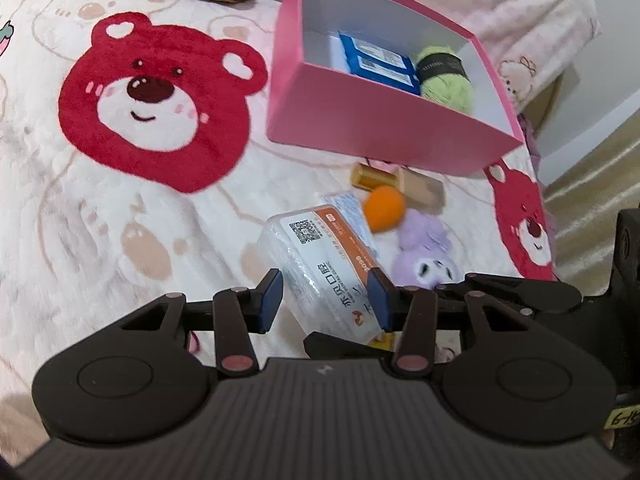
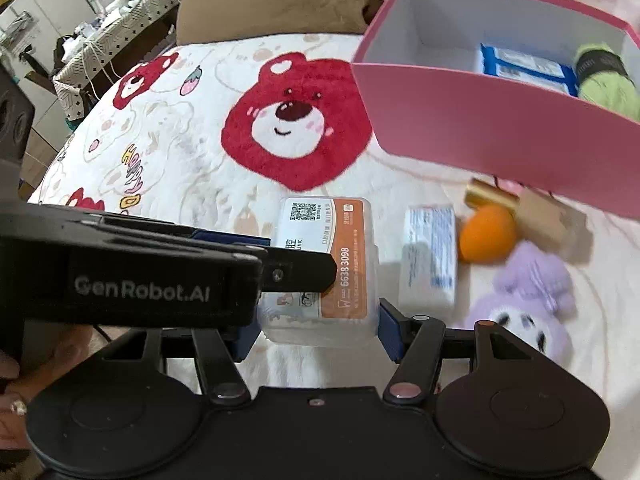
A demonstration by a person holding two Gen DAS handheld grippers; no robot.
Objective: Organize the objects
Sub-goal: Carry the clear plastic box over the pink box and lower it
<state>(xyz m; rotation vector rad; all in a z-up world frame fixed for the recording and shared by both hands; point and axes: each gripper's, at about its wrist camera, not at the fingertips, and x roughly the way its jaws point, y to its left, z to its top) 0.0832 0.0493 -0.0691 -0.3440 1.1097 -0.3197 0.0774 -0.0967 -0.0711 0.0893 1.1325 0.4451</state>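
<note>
On the bear-print fleece blanket [image 1: 100, 240] covering the bed, a clear plastic case with a white and orange label [image 1: 320, 268] sits between both grippers at once. From the left wrist view, the left gripper [image 1: 325, 300] has its two blue pads against the case's long sides, the right-hand pad pressed on the orange edge of the label, so it is clamped on the case with the jaws fairly narrow. From the right wrist view, the right gripper [image 2: 318, 330] brackets the near end of the same case, blue pads flush at both corners and gripping it across its width; the left gripper's black body, printed "GenRobot.AI", crosses in from the left over the label. A person's hand [image 2: 16, 392] shows at the lower left edge there.

Just beside the case lies a small white wrapped packet [image 2: 430, 256], and past it an orange makeup sponge [image 2: 486, 232], a purple plush toy [image 2: 528, 296] and a gold-capped bottle [image 2: 496, 198], all loosely clustered in front of the pink box [image 1: 380, 128]. The box stands open with a white interior; inside, against its far right end, lie a blue packet [image 1: 378, 62] and a ball of green yarn with a dark band [image 1: 444, 74], touching each other. A brown pillow [image 2: 272, 0] lies at the head of the bed behind.
</note>
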